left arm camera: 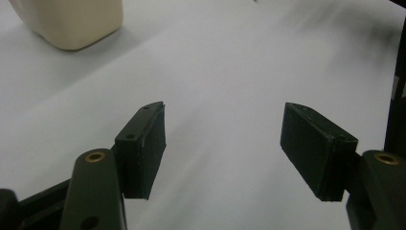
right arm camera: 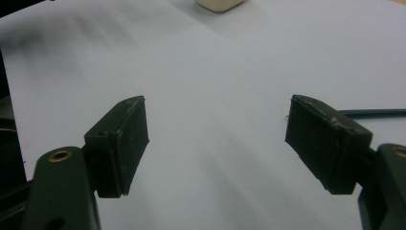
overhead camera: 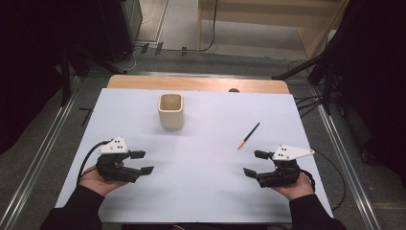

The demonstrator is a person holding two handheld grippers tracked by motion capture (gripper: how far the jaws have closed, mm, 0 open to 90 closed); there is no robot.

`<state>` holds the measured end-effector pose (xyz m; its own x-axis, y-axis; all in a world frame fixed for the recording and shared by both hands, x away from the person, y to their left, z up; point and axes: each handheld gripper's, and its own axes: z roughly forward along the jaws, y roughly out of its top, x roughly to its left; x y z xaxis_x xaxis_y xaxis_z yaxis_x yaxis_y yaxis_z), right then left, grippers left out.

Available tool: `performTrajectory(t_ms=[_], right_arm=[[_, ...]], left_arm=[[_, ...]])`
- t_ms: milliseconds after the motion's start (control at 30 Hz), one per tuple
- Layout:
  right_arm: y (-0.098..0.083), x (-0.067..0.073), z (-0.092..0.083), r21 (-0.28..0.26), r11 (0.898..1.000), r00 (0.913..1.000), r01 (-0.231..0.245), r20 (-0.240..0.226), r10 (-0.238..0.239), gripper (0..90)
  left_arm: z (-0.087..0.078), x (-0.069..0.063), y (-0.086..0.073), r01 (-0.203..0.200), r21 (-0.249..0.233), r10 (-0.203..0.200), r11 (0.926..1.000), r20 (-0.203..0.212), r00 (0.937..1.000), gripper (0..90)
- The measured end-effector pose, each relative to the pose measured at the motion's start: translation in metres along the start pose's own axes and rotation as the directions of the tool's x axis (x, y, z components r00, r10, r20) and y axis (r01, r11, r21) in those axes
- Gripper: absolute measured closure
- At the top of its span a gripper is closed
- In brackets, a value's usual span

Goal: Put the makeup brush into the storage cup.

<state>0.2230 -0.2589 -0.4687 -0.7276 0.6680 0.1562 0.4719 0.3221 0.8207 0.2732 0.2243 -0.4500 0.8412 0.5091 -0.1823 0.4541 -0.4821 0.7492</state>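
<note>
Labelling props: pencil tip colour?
Orange tip on the dark pencil, clearest in the high view.

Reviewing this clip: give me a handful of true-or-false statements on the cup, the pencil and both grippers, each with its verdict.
1. The cream square-mouthed ceramic cup stands upright on the white table sheet. True.
2. The dark pencil with an orange tip sits inside the cup. False: it lies flat on the sheet, to the cup's right and apart from it.
3. The left gripper has its jaws open with nothing between them. True.
4. The right gripper is shut on the pencil. False: its jaws are open and empty, and the pencil lies just beyond them.
5. The pencil lies nearer the right gripper than the left. True.
</note>
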Motion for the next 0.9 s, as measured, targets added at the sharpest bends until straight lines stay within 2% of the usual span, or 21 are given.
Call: performTrajectory(t_ms=[200,300,500,900], right_arm=[[-0.0013,-0.001,0.0012,0.003,1.0,0.9999,-0.015,0.007,0.015,21.9],[-0.0019,-0.0016,0.001,0.011,1.0,0.9998,-0.015,-0.013,0.015,21.2],[-0.0014,-0.0014,0.0017,0.014,1.0,0.9995,-0.007,-0.029,0.008,21.2],[-0.0018,-0.0022,0.0005,0.021,1.0,0.9998,-0.006,-0.019,0.006,22.1]], left_arm=[[0.0011,-0.0003,0.0006,-0.001,0.012,0.001,0.9999,-0.002,1.0,32.3],[0.0011,0.0003,0.0011,0.013,0.014,-0.013,0.9998,0.005,0.9999,32.0],[0.0019,0.0003,0.0002,0.01,0.027,-0.01,0.9996,0.003,0.9999,31.5],[0.002,0.0002,0.0,0.005,0.028,-0.005,0.9996,0.003,1.0,30.4]])
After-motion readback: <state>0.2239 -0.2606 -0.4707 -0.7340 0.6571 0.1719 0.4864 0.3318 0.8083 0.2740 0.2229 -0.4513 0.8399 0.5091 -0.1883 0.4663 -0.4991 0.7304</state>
